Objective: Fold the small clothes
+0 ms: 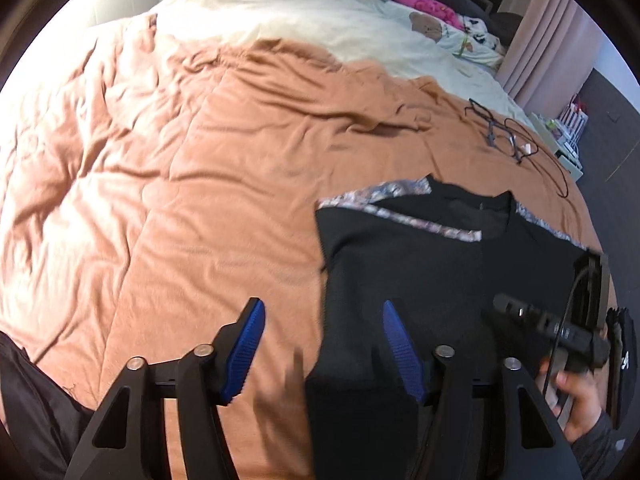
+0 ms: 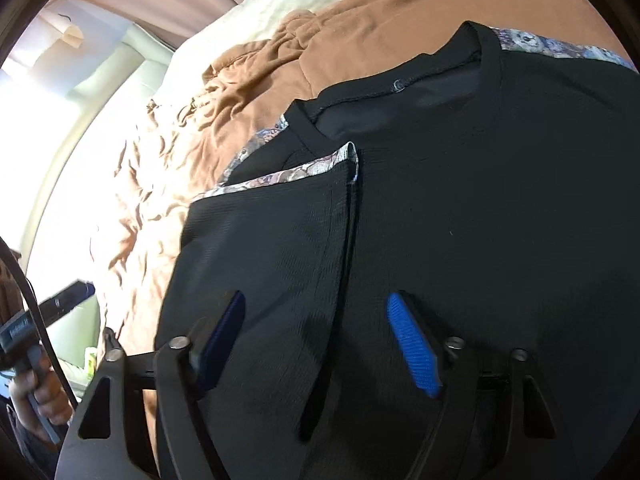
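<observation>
Shirt: black shirt [image 2: 460,208] is lying under right gripper [image 2: 316,344], ahead-right of left gripper [image 1: 324,348].
Grippers: both are gaping wide, holding nothing.
Around: cables [image 1: 508,136] are resting far ahead.

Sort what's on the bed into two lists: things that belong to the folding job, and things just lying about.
Part of the job:
- black top with patterned trim, one side already folded in
- left tool, open
- right tool, open above the top

Lying about:
- orange blanket under the top
- black cable tangle
- soft toys at the far end
- cream cover
</observation>
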The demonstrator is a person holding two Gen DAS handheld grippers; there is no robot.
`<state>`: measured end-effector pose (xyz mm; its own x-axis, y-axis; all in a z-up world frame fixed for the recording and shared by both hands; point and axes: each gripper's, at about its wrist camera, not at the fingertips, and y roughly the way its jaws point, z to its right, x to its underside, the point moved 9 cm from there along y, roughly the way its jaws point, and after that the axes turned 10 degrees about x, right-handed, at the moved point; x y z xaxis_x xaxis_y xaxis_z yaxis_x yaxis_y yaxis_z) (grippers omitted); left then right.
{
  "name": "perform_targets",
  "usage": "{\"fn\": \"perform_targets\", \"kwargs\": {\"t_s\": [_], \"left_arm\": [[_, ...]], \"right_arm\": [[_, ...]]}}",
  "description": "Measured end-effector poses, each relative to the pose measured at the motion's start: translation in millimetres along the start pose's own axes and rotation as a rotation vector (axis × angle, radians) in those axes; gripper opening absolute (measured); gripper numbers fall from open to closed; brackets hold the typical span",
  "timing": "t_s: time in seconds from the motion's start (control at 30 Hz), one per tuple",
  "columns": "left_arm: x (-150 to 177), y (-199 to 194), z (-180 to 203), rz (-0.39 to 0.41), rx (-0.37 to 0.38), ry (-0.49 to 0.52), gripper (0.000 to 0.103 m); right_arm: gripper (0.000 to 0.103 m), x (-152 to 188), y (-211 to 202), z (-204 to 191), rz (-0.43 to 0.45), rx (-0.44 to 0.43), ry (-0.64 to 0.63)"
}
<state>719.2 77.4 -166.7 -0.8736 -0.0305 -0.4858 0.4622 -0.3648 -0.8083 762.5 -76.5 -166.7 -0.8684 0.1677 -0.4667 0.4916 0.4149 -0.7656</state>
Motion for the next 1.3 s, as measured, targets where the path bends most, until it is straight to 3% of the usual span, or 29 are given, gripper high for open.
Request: {"fn": "perform_targets", "kwargs": {"t_s": [0.13, 0.23, 0.33, 0.43, 0.5, 0.6, 0.67, 0.8, 0.83, 0.87, 0.9, 0.93, 0.97, 1.2, 1.3], "left_arm": [[16, 22, -13, -0.046, 0.022, -0.030, 0.046], [24, 35, -15, -0.066, 0.035, -0.039, 0.046], [34, 48, -12, -0.093, 0.035, -0.030, 0.046], [44, 59, -8, -0.117, 0.047, -0.024, 0.046], [51, 65, -3, -0.132, 0.048, -0.011, 0.045], [66, 76, -6, -0.184, 0.012, 0.001, 0.029], [75, 80, -11, -0.212, 0.009, -0.023, 0.028], [75, 71, -10, -0.178, 0.034, -0.030, 0.028], [75, 68, -11, -0.165, 0.053, -0.042, 0.028], [74, 65, -12, -0.155, 0.066, -0.055, 0.028], [72, 63, -14, -0.141, 0.079, -0.070, 0.028], [71, 61, -16, -0.128, 0.087, -0.079, 0.028], [69, 59, -18, -0.113, 0.093, -0.087, 0.028], [70, 62, -28, -0.092, 0.160, -0.154, 0.028], [76, 67, -27, -0.091, 0.188, -0.170, 0.028]], "right_arm": [[0.056, -9, 10, -4, 0.000, 0.016, -0.010], [0.039, -11, 16, -4, -0.012, 0.023, -0.015], [0.011, -12, 21, -1, -0.027, 0.040, -0.024], [0.002, -10, 17, 3, -0.024, 0.057, -0.027], [0.002, -8, 12, 5, -0.017, 0.073, -0.034], [0.002, -3, 7, 4, -0.011, 0.109, -0.061], [0.003, -3, 4, 0, -0.014, 0.143, -0.087], [0.008, -10, -7, -7, 0.007, 0.220, -0.129], [0.013, -12, -10, -11, 0.023, 0.234, -0.148], [0.032, -15, -15, -16, 0.040, 0.244, -0.169], [0.061, -17, -19, -21, 0.055, 0.247, -0.183], [0.070, -19, -23, -27, 0.075, 0.248, -0.198], [0.072, -21, -27, -33, 0.096, 0.252, -0.221], [0.071, -18, -12, -87, 0.096, 0.215, -0.367], [0.056, -19, 7, -111, 0.077, 0.185, -0.440]]}}
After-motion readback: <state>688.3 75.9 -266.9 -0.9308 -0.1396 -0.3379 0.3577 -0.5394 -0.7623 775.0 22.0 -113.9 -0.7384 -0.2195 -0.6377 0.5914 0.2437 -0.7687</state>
